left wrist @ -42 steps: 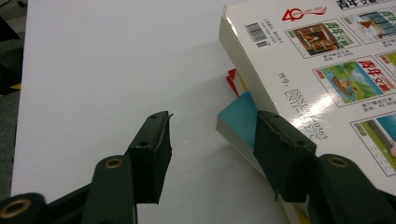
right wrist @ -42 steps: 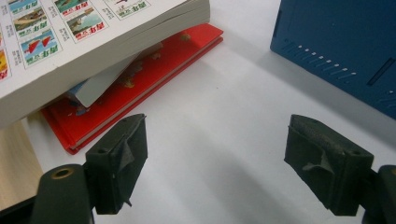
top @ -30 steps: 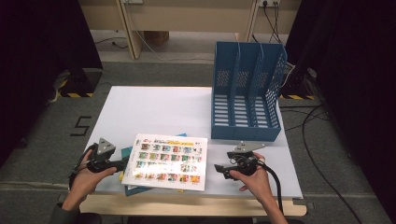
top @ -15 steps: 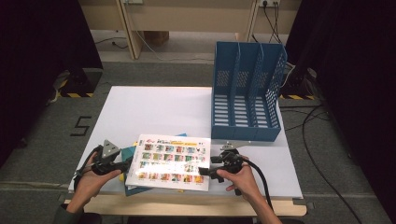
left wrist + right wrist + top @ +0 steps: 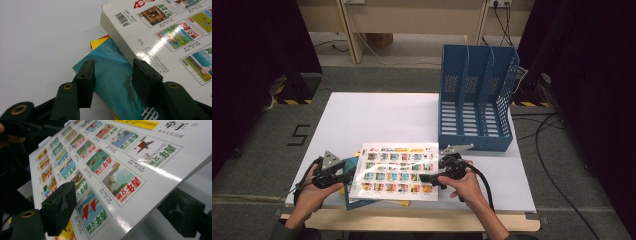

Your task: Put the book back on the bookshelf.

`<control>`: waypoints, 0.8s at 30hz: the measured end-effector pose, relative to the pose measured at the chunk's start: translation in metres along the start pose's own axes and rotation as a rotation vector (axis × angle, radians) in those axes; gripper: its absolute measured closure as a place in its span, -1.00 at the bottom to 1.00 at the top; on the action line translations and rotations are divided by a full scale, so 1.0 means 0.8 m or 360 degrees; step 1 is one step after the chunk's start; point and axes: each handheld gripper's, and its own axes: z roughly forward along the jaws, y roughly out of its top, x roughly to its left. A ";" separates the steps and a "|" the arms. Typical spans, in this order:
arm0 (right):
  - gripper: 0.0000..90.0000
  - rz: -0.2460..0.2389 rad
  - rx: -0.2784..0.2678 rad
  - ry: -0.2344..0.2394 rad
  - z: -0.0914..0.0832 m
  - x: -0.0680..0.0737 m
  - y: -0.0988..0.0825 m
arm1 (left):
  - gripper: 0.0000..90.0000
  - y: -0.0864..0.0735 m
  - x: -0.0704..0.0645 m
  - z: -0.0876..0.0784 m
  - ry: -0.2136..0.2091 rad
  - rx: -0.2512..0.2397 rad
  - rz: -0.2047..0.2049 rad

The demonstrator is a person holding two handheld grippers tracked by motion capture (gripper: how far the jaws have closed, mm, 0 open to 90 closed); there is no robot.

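Book (image 5: pixel 394 172): the white one with the little pictures lies on top of a small pile at the lower middle of the high view, near the front edge of the table (image 5: pixel 377 115). The blue rack (image 5: pixel 474 100) stands at the upper right, well apart from it.

Your biggest worry is a drop. The book is thick and looks heavy, and its cover is shiny. Your right gripper (image 5: pixel 424 178) has one jaw over the cover and one under the lifted right edge. Its jaws have just been closing, but they are still apart and do not seem to press yet. If you lift now, that side could slip out and fall.

Next, the pile. Your left gripper (image 5: pixel 343 176) is closed on the book's left edge, as far as I can tell. One jaw sits right on the teal book (image 5: pixel 110 82) below. That one could come along, or slide off the table with the yellow book (image 5: pixel 98 41).

Last, a pinch at the edge alone could bend the cover.
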 end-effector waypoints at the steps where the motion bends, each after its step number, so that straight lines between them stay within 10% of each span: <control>1: -0.51 -0.0019 -0.0019 -0.0005 -0.004 0.000 0.006 | 0.16 0.000 -0.001 0.000 0.0009 -0.0003 -0.0001; 13: 0.11 0.0062 -0.0068 0.0262 -0.028 0.006 0.096 | 0.20 0.002 -0.017 0.006 0.0052 -0.0052 0.0020; 21: 0.22 -0.0149 0.0122 0.0142 -0.038 0.037 0.156 | 0.06 0.005 -0.025 0.010 0.0030 -0.0078 0.0017; 24: 0.30 -0.0258 0.0198 0.0068 -0.047 0.046 0.190 | -0.44 0.006 -0.023 0.010 -0.0030 -0.0115 -0.0023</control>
